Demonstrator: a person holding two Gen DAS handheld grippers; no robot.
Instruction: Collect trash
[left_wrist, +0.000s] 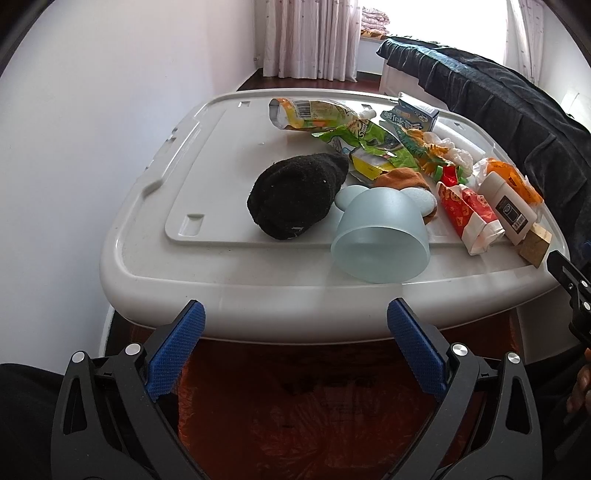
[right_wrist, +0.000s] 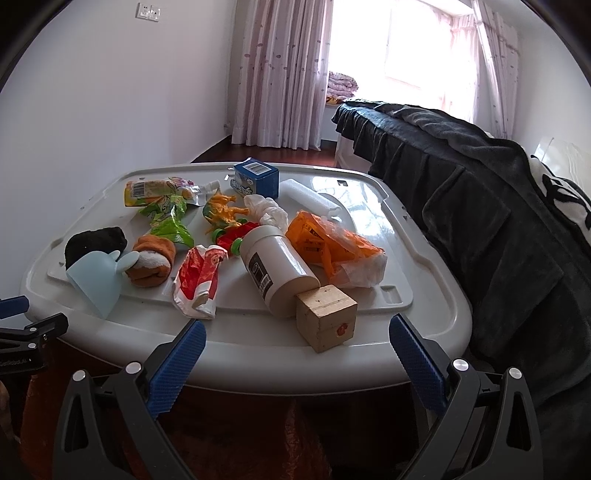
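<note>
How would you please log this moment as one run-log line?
phase: pre-grasp | left tongs: open, empty | right tongs: open, empty | lid: wrappers, red packet, bottle, block untouched

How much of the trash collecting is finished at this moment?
Nothing looks collected yet. The left hand-held gripper and right hand-held gripper are both open and empty, short of the white lid. The red wrapper, orange bag, green wrapper and tissue remain there.
</note>
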